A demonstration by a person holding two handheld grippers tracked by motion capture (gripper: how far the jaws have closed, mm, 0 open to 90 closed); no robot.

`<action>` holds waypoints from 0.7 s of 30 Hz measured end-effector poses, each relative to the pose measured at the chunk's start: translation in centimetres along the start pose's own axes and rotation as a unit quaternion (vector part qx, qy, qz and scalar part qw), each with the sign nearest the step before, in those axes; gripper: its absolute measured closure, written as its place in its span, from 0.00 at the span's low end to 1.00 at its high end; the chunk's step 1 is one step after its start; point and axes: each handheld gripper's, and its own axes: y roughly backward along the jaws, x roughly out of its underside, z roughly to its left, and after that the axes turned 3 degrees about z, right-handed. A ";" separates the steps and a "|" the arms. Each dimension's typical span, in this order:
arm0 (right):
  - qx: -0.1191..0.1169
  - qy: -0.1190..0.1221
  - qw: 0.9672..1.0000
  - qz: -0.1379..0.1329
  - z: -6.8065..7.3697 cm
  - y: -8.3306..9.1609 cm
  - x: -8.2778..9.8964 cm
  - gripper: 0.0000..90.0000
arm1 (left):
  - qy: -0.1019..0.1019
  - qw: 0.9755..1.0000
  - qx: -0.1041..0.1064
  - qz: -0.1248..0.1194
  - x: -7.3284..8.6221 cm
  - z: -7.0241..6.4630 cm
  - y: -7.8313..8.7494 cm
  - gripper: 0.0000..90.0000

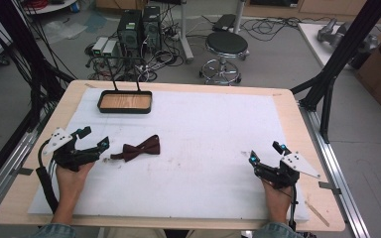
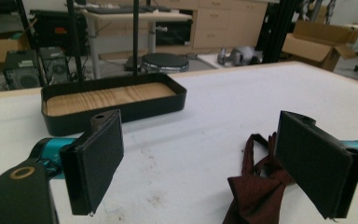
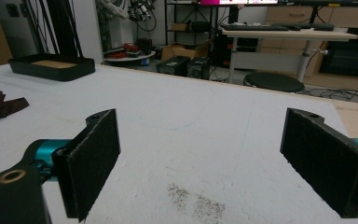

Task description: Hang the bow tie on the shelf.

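A dark red bow tie [image 1: 139,148] lies flat on the white mat, left of centre. My left gripper [image 1: 95,138] stands open just left of it, jaws wide and empty. In the left gripper view the bow tie [image 2: 256,186] lies near the right pad [image 2: 314,163], partly behind it, with bare mat between the jaws of the left gripper [image 2: 205,163]. A black tray with a wooden bottom [image 1: 125,102] sits at the back left, also seen as the tray [image 2: 114,100] ahead. My right gripper [image 1: 267,151] rests open at the right side of the mat, nothing between its pads [image 3: 93,158].
The white mat [image 1: 203,129] covers most of the wooden table [image 1: 302,139]. A black stool [image 1: 225,47], computer boxes and cables stand on the floor beyond the far edge. Black frame posts rise at both sides. A dirty smudge [image 3: 196,200] marks the mat near the right gripper.
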 end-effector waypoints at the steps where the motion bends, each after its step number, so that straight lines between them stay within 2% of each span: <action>1: -0.001 -0.001 1.000 0.002 0.1 0.0 0.0 0.12 | 0.000 1.000 -0.002 -0.001 0.0 0.0 0.1 0.18; 7: -0.001 0.006 1.000 0.007 0.1 -0.1 0.0 0.12 | 0.006 1.000 0.004 -0.003 0.1 0.0 0.0 0.18; 14: 0.001 0.002 1.000 0.009 0.1 -0.2 0.1 0.12 | 0.007 1.000 -0.007 -0.011 0.2 -0.1 0.2 0.18; 21: -0.002 0.000 1.000 0.012 0.0 -0.2 0.1 0.12 | 0.004 1.000 -0.006 -0.011 0.2 -0.2 0.0 0.18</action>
